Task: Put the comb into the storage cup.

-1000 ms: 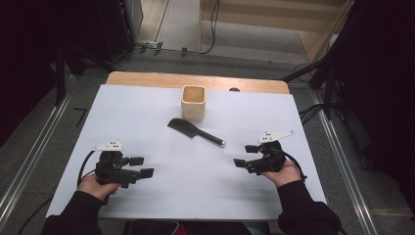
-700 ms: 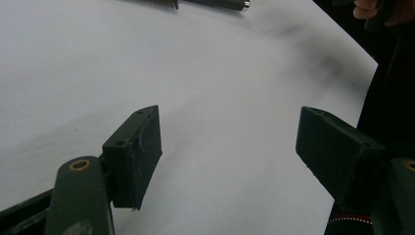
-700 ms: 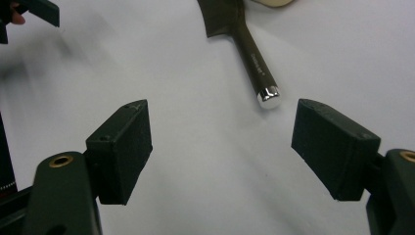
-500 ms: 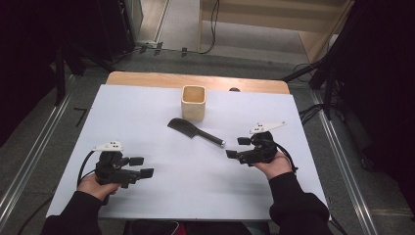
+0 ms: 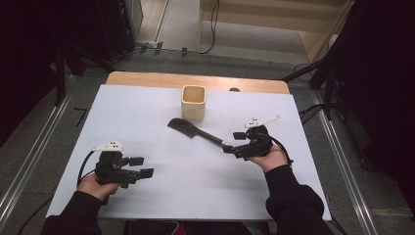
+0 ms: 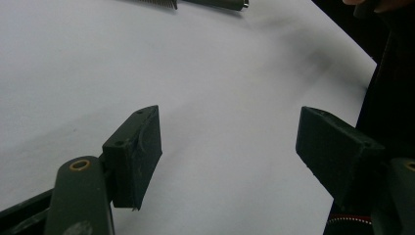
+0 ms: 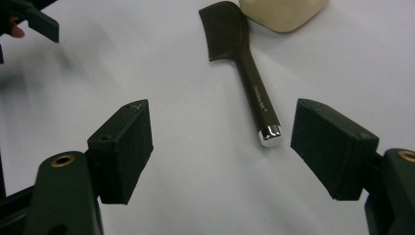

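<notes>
A dark comb (image 5: 195, 131) with a long handle and silver end cap lies on the white table (image 5: 147, 107), its head toward a square cream cup (image 5: 194, 102). My right gripper (image 5: 233, 141) is open just beyond the handle's cap end, not touching it. In the right gripper view the comb (image 7: 247, 63) lies ahead between the spread jaws, with the cup (image 7: 281, 12) at the top edge. My left gripper (image 5: 141, 166) stands open near the front left of the table with nothing between its fingers; the comb's edge (image 6: 195, 3) shows far off in the left gripper view.
A wooden strip (image 5: 195, 81) runs along the table's far edge. Metal rails (image 5: 29, 161) flank the table on both sides. Dark stands and cables stand beyond the far edge. The person's right sleeve (image 6: 391, 98) borders the left gripper view.
My right gripper has moved left and forward toward the comb's handle end. The left gripper and the comb have stayed in place.
</notes>
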### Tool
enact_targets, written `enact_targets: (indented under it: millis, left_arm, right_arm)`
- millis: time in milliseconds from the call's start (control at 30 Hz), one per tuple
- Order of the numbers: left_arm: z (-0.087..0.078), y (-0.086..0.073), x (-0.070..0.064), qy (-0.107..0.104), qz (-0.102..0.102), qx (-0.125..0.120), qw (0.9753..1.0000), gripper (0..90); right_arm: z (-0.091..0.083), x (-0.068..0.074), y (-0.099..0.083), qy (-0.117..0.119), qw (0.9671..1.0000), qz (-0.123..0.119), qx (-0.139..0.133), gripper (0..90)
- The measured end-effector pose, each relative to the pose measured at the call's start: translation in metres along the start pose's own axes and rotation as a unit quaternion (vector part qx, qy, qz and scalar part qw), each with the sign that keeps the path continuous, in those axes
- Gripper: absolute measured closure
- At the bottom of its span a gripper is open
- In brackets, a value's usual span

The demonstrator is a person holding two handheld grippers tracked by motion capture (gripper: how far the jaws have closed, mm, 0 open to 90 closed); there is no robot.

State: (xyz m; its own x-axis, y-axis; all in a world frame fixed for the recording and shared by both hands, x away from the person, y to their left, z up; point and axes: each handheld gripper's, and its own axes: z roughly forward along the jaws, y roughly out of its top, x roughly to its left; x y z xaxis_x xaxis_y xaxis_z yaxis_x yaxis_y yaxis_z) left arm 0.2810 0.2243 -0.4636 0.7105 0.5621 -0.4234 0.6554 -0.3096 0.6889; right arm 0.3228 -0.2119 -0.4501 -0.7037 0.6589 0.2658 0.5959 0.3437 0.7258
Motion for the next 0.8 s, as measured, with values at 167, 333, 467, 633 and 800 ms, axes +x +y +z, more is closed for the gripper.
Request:
enact_targets:
  millis: [167, 333, 467, 633, 800]
  left_arm:
    - [-0.001, 0.0, 0.0, 0.0, -0.002, -0.001, 1.0, 25.7]
    - [-0.003, -0.001, 0.001, 0.001, -0.003, -0.008, 1.0, 25.7]
    - [-0.003, -0.001, 0.0, 0.0, 0.0, -0.004, 1.0, 25.7]
    - [-0.002, -0.002, -0.001, 0.002, 0.0, -0.002, 1.0, 25.7]
    - [-0.005, -0.005, 0.0, 0.006, -0.005, -0.003, 1.0, 25.7]
  right_arm:
    - [0.006, -0.003, 0.007, 0.001, 1.0, 0.005, 0.0, 21.5]
    - [0.011, -0.005, 0.011, 0.003, 1.0, 0.005, 0.003, 21.7]
    - [0.015, -0.008, 0.014, 0.006, 1.0, 0.004, 0.005, 21.7]
    - [0.021, -0.011, 0.019, 0.004, 0.9999, 0.001, 0.01, 21.8]
    - [0.027, -0.014, 0.028, 0.003, 0.9999, -0.004, 0.011, 22.0]
